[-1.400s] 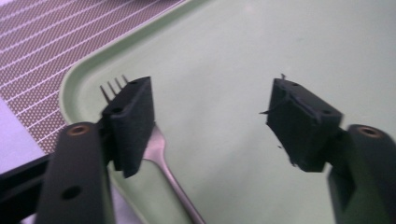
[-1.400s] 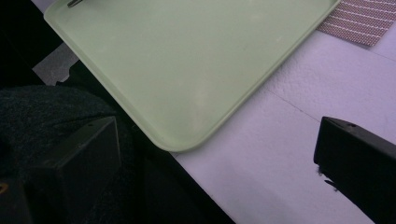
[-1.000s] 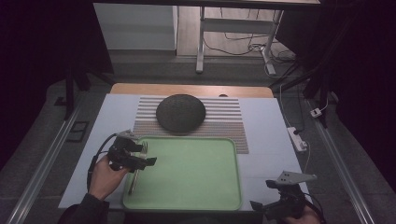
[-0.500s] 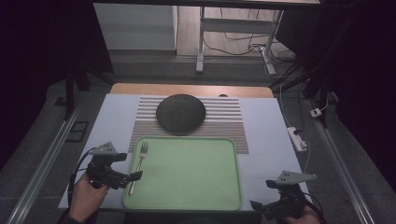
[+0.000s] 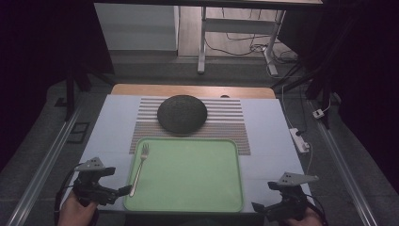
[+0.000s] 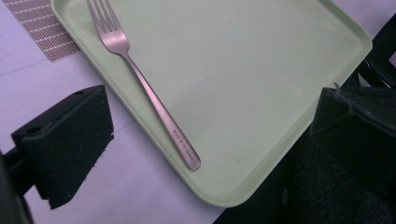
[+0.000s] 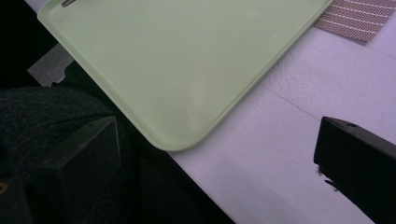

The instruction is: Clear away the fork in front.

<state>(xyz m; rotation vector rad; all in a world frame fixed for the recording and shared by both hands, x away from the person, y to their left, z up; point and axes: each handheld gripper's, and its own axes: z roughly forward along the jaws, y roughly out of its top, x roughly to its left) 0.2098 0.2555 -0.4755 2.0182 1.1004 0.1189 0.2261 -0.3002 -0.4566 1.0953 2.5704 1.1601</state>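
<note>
A metal fork [image 5: 139, 167] [image 6: 149, 93] lies free along the left side of the light green tray [image 5: 188, 176] [image 6: 252, 60] [image 7: 177, 56], tines toward the far side. My left gripper [image 5: 121, 190] [image 6: 212, 116] hovers at the tray's near left corner. Its jaws have just been opening and stand wide apart, with nothing pressed between them. The fork's handle end lies a little ahead of them. My right gripper [image 5: 263, 207] [image 7: 217, 154] is open by the tray's near right corner, over the white table top.
A dark round plate [image 5: 182, 113] rests on a striped mat [image 5: 230, 127] behind the tray. A white power strip [image 5: 299, 140] lies at the table's right edge. A person's dark sleeve [image 7: 42, 112] sits below the tray's near edge.
My left gripper has drawn back from the tray's left edge toward the near left corner, and the fork now lies alone on the tray. The right gripper has stayed put.
</note>
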